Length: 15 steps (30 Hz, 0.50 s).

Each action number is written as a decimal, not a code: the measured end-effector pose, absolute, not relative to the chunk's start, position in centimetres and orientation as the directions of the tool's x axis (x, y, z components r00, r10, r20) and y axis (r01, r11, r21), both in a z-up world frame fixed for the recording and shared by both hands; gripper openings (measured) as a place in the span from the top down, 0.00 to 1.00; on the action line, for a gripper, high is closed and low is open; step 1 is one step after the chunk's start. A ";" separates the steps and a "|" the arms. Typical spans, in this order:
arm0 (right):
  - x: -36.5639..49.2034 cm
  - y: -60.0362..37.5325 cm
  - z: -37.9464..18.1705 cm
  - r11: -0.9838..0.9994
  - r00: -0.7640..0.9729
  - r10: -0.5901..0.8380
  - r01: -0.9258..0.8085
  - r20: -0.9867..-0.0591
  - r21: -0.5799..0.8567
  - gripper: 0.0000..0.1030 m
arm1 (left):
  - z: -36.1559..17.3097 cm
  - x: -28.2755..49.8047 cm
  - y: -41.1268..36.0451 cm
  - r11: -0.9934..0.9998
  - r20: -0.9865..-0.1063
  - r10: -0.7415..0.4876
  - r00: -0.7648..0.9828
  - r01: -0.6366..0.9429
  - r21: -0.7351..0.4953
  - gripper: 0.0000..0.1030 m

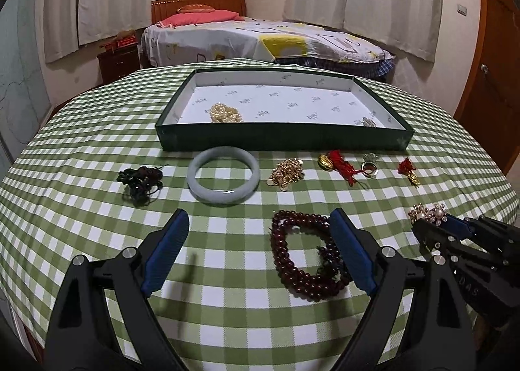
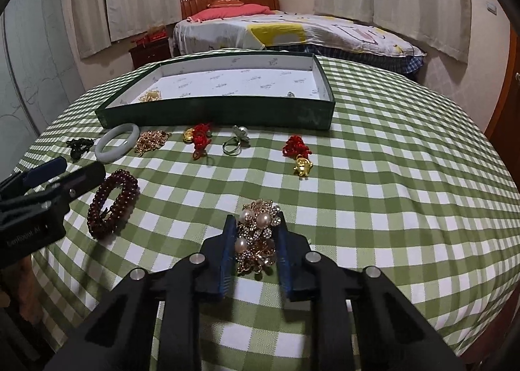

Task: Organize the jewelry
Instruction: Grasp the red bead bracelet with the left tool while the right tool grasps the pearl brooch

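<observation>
From my left wrist camera, the left gripper (image 1: pixel 260 247) stands wide open just above the green checked tablecloth (image 1: pixel 97 241), gripping nothing. Its right finger lies at the edge of the dark red bead bracelet (image 1: pixel 304 257), which sits mostly inside the gap; whether they touch I cannot tell. The left finger has bare cloth around it. Ahead lie a black bead tangle (image 1: pixel 140 184), a pale jade bangle (image 1: pixel 223 176), a gold chain heap (image 1: pixel 286 172), a red-tasselled gold charm (image 1: pixel 338 164), a ring (image 1: pixel 370 167) and a second red charm (image 1: pixel 409 171), all in a row just short of the green tray (image 1: pixel 282 140). The tray's near wall blocks the straight path forward. Inside it sit a gold cluster (image 1: pixel 226 112) at the left and a small piece (image 1: pixel 369 121) by the right corner, with much bare floor between.

From my right wrist camera, the right gripper (image 2: pixel 255 249) is narrowed onto the pearl brooch (image 2: pixel 258 241), both blue pads pressed against its sides. The brooch rests on the cloth, well apart from the red bracelet (image 2: pixel 112 205) and my left gripper (image 2: pixel 61 176) at the left edge. To the right the cloth is bare out to the table's edge.
</observation>
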State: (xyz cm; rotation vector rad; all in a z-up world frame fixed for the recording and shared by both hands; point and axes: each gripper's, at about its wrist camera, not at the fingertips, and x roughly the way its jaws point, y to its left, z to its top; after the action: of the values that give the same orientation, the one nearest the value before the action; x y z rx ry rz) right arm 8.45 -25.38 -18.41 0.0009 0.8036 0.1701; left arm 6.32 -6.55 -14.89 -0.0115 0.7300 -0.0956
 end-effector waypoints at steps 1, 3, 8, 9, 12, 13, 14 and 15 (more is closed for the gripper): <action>8.5 -25.5 -18.3 0.986 0.682 0.152 -0.149 -0.715 0.068 0.76 | -14.9 6.3 -6.7 0.995 -0.668 -0.094 0.739 0.088 -0.044 0.16; 8.4 -25.7 -18.2 0.987 0.687 0.153 -0.146 -0.711 0.072 0.76 | -15.0 6.3 -6.9 0.994 -0.672 -0.100 0.734 0.095 -0.045 0.16; 8.4 -26.0 -18.1 0.986 0.690 0.160 -0.145 -0.706 0.082 0.76 | -15.5 6.5 -7.8 0.993 -0.687 -0.112 0.718 0.114 -0.043 0.16; 8.5 -25.9 -18.1 0.986 0.690 0.161 -0.146 -0.706 0.082 0.76 | -15.7 6.6 -8.0 0.992 -0.691 -0.112 0.714 0.117 -0.039 0.16; 8.4 -25.9 -18.1 0.986 0.692 0.163 -0.147 -0.704 0.084 0.76 | -16.3 6.9 -8.5 0.992 -0.709 -0.111 0.696 0.126 -0.031 0.16; 8.5 -26.0 -18.1 0.985 0.692 0.164 -0.147 -0.703 0.086 0.76 | -16.6 7.1 -8.6 0.991 -0.719 -0.111 0.686 0.129 -0.031 0.17; 8.5 -25.9 -18.1 0.985 0.691 0.166 -0.147 -0.704 0.087 0.76 | -16.9 7.2 -8.6 0.991 -0.728 -0.113 0.676 0.131 -0.032 0.17; 8.5 -26.0 -18.1 0.985 0.691 0.165 -0.147 -0.704 0.087 0.76 | -17.2 7.3 -8.7 0.991 -0.739 -0.116 0.663 0.132 -0.037 0.19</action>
State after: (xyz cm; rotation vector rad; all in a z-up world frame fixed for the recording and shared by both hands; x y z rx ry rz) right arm 8.47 -25.97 -18.11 0.0242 0.7893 0.1749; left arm 7.27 -8.66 -17.17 0.0206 0.8337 -0.1405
